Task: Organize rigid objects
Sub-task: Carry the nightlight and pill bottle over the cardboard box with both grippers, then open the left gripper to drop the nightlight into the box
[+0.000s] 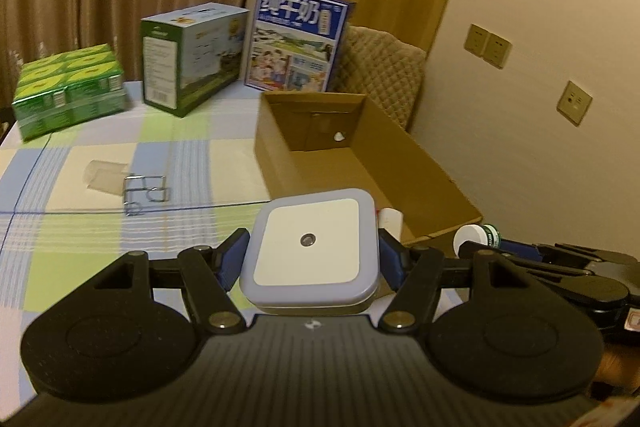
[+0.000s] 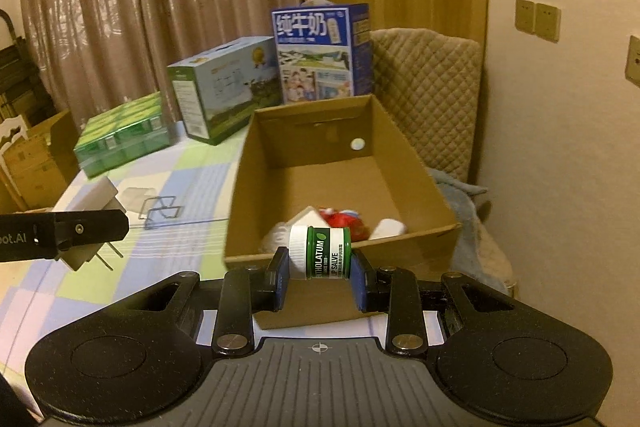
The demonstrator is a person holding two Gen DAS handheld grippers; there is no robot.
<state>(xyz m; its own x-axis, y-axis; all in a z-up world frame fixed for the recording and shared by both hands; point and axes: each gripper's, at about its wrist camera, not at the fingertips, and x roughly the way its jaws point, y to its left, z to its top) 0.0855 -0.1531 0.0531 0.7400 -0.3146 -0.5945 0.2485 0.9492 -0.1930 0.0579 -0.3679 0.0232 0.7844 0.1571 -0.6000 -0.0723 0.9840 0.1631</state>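
Observation:
My left gripper (image 1: 312, 253) is shut on a square white and lavender plug-in night light (image 1: 310, 243), held above the checked tablecloth just before the open cardboard box (image 1: 404, 135). My right gripper (image 2: 318, 269) is shut on a small green lip salve jar (image 2: 320, 253) with a white cap, lying sideways between the blue pads at the box's near wall (image 2: 248, 255). The right wrist view shows the night light (image 2: 94, 201) from the side at the left, prongs pointing down. Inside the box lie a red object (image 2: 346, 221) and some white items.
A green carton pack (image 1: 68, 89), a green-white box (image 1: 192, 57) and a blue milk box (image 1: 298, 39) stand at the table's back. A bent wire piece (image 1: 144, 193) and a clear plastic piece (image 1: 102, 177) lie mid-table. A quilted chair (image 2: 428, 87) stands behind the box, by the wall.

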